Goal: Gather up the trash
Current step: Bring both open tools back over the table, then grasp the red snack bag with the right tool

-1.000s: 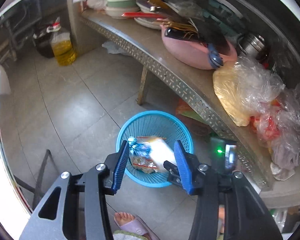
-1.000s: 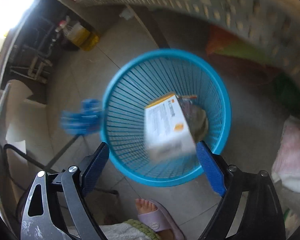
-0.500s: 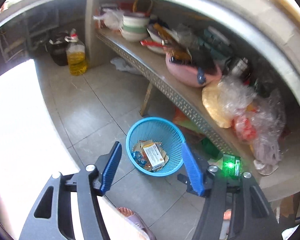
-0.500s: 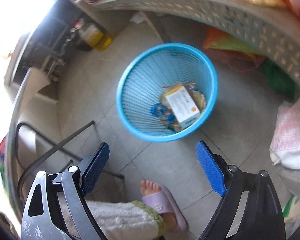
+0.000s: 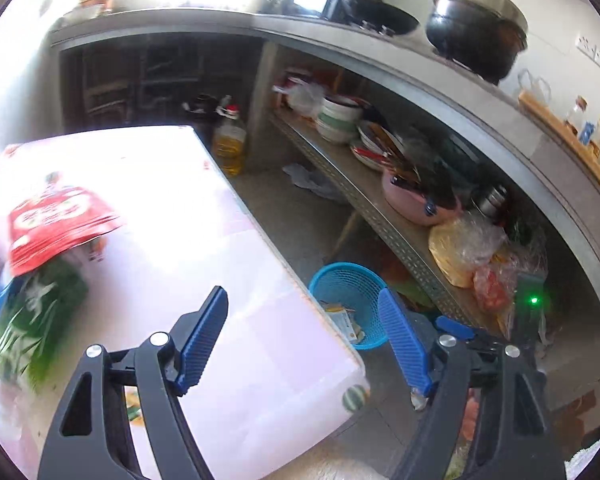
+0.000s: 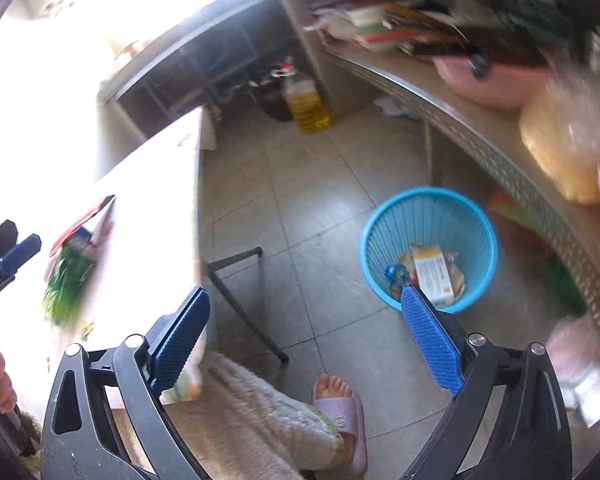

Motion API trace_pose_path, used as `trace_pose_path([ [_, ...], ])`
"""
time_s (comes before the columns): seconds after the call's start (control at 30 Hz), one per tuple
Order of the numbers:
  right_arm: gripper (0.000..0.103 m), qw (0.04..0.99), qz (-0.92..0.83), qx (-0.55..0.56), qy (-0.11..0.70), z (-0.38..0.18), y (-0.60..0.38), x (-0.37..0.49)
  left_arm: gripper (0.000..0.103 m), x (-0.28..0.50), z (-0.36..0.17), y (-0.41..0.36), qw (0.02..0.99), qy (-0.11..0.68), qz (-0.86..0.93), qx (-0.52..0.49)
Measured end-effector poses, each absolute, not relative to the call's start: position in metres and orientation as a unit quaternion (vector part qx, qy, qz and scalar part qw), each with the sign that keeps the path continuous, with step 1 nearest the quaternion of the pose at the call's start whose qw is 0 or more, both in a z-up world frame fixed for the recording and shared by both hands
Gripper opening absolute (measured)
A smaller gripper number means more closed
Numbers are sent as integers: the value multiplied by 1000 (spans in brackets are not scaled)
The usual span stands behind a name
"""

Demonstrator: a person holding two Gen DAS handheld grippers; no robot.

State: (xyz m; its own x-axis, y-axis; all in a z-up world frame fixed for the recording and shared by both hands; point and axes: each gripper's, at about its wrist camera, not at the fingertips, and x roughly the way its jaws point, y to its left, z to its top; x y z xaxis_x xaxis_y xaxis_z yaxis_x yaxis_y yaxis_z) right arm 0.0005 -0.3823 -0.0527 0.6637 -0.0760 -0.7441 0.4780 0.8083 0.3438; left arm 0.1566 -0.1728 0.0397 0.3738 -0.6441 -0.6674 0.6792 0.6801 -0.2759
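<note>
Kitchen floor w/ blue basket (image 6: 428, 250), foot (image 6: 334, 390) only rt view; both tongs (image 5: 302, 342) (image 6: 306, 344) agape, empty.

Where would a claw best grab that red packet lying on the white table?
Probably the red packet's loose right edge, coming from above: it lies flat, partly over a green packet, so only a lifted edge offers the open left claw something to pinch.

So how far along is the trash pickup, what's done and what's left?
Done: a white box and wrappers lie in the blue basket. In hand: nothing; the left gripper and right gripper are both open and empty. Left: the red packet and green packet on the white table.
</note>
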Motion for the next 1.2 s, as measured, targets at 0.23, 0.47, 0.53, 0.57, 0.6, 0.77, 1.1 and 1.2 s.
trace_pose_path([
  [0.23,95,883,-165,199,391,-23,-340,16,77,148,49,-107,851,373,-371,-10],
  [0.47,95,907,-184,107,364,1,-304,25,77,143,49,-58,869,357,-341,-34],
  [0.53,95,915,-173,95,352,9,-297,26,77,143,48,-45,872,356,-334,-43],
  [0.57,95,919,-159,97,348,12,-296,27,77,143,48,-39,873,355,-330,-47],
  [0.6,95,922,-142,103,344,16,-295,28,77,143,48,-34,875,353,-328,-50],
  [0.77,95,927,-55,157,337,28,-289,44,77,147,44,-11,887,341,-306,-55],
  [1.1,95,867,137,288,383,25,-265,135,77,150,36,37,916,306,-251,-65],
  [1.2,91,852,159,307,394,22,-257,168,77,155,33,58,923,298,-230,-77],
])
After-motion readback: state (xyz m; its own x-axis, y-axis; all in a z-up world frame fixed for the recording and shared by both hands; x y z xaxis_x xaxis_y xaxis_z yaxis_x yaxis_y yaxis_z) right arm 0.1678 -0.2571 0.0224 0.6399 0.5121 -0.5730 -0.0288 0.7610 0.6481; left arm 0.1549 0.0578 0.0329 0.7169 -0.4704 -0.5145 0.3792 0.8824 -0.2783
